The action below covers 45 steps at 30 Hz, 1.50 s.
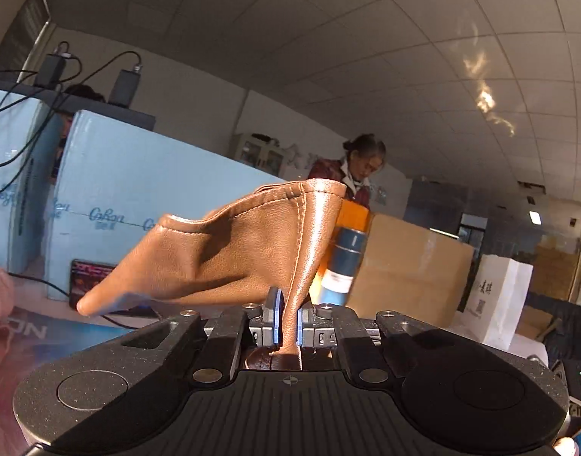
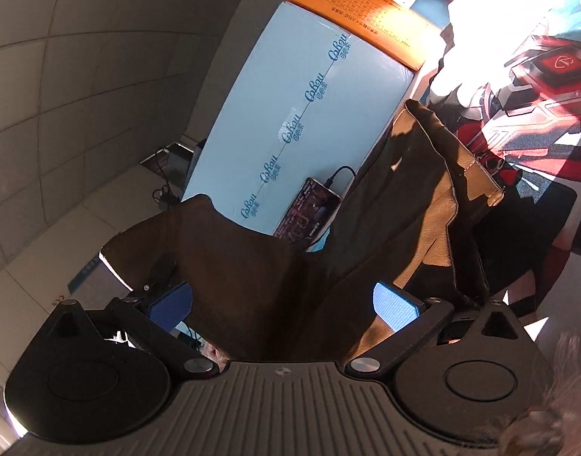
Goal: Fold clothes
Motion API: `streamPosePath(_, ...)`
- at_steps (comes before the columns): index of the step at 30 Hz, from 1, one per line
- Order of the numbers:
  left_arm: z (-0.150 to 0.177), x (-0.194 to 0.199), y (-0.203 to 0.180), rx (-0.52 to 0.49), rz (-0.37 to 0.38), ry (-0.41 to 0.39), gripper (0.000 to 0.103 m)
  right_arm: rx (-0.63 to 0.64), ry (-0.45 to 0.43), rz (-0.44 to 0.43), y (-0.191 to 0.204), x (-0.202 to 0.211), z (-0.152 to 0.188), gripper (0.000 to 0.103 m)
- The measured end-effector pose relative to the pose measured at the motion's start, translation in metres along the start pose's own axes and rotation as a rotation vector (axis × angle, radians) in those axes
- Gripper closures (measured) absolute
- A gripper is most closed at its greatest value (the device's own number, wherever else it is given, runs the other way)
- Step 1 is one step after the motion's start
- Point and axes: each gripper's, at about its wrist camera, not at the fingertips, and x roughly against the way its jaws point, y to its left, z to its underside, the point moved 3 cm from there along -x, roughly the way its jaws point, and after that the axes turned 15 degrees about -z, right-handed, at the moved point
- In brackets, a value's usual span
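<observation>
A brown leather garment [image 1: 229,250] with stitched seams is lifted in the air. My left gripper [image 1: 288,321] is shut on a narrow fold of it, and the rest fans up and to the left. In the right wrist view the same garment [image 2: 252,277] hangs dark and backlit between the blue pads [image 2: 395,306] of my right gripper [image 2: 283,304], whose jaws stand wide apart. A lighter tan part [image 2: 442,205] of it hangs further right. Whether the pads touch the cloth is unclear.
Light blue boxes [image 1: 138,190] stand at the left, a phone [image 2: 309,211] on a cable leaning on one. A blue bottle [image 1: 343,262], cardboard box [image 1: 408,266] and white paper bag [image 1: 499,296] stand right. A person [image 1: 359,167] stands behind. A printed mat [image 2: 537,76] lies below.
</observation>
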Motion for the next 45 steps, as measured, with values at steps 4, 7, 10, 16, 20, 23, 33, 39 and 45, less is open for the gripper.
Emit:
streamPosePath(4,0.031,-0.022,-0.053,-0.187,0.130,0.098,0.096,0.037,-0.081,-0.045,0.008,0.018,-0.004,0.000)
streamPosePath(7,0.062,-0.036,-0.076,-0.294,0.214,0.225,0.095,0.035,-0.098,-0.043,0.007,0.026,-0.005,0.000)
streamPosePath(10,0.080,-0.039,-0.083,-0.331,0.251,0.285,0.088,0.044,-0.113,0.030,0.002,0.029,-0.005,0.000)
streamPosePath(16,0.064,-0.022,-0.066,-0.251,0.285,0.266,0.017,0.087,-0.108,0.097,-0.002,0.023,0.000,0.000)
streamPosePath(20,0.048,-0.014,-0.026,-0.143,0.317,0.236,0.014,0.170,-0.077,0.133,0.006,0.016,0.006,0.000)
streamPosePath(23,0.040,-0.019,0.012,-0.004,0.255,0.214,0.008,0.242,-0.076,0.138,0.017,0.010,0.010,0.000)
streamPosePath(33,0.073,-0.064,0.077,0.329,0.007,0.512,0.008,0.124,-0.154,0.083,0.018,-0.006,0.002,0.000)
streamPosePath(39,0.079,-0.058,0.059,0.228,0.064,0.504,0.005,0.007,-0.117,0.208,-0.002,-0.025,-0.026,0.000)
streamPosePath(45,0.081,-0.057,0.053,0.200,0.089,0.503,0.005,0.073,-0.106,0.502,-0.017,-0.042,-0.036,0.086)
